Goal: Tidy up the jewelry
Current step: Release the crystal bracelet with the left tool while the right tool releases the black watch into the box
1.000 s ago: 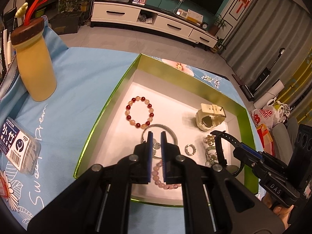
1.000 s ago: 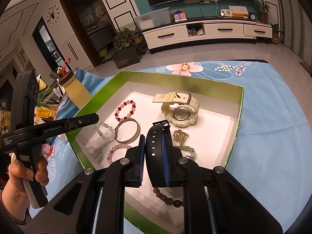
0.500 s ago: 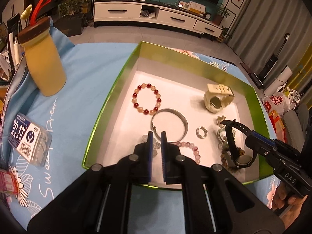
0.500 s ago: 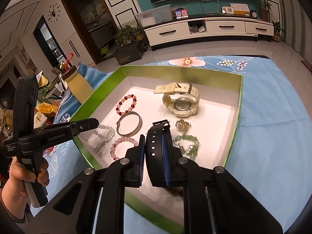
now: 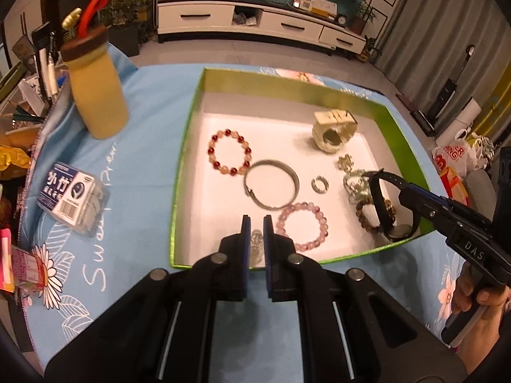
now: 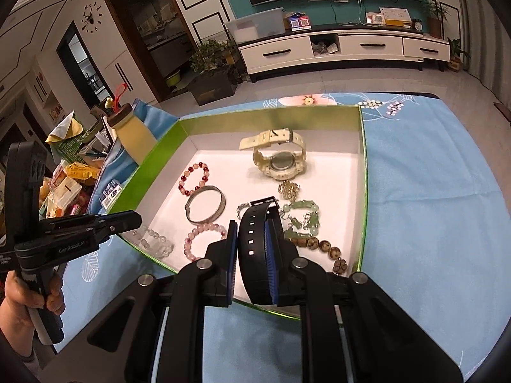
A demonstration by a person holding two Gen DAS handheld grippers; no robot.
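Living room backdrop: white TV cabinet point(image 6: 345, 48) along a teal wall, blue floral cloth over the desk point(image 5: 143, 146). On it sits a green-walled tray point(image 5: 182, 172) with a white floor, holding the jewelry. Left claw point(image 5: 256, 223) is clenched, nothing clearly gripped; it hangs over the tray's near edge, with the clear bead bracelet point(image 6: 156, 242) lying right under its tips. Right claw point(image 6: 250, 239) is clamped on the strap of a black watch point(image 6: 255, 223), raised over the tray's near right corner. Tray contents: red-and-pale bead bracelet point(image 5: 229, 154) far left, silver bangle point(image 5: 271, 187) just beside it, pink bead bracelet point(image 5: 303, 226) touching the bangle's near side, small silver ring point(image 5: 320, 185) between bangle and the right-hand cluster. Cream watch point(image 6: 279, 159) sits near the far wall. Right-hand cluster: gold chain piece point(image 6: 289, 188), green jade bracelet point(image 6: 301, 217), brown bead bracelet point(image 6: 322, 245), all touching or overlapping. Outside the tray, left: yellow bottle point(image 5: 97, 95) with brown lid, upright, and a clear plastic box point(image 5: 72, 196) lying flat.
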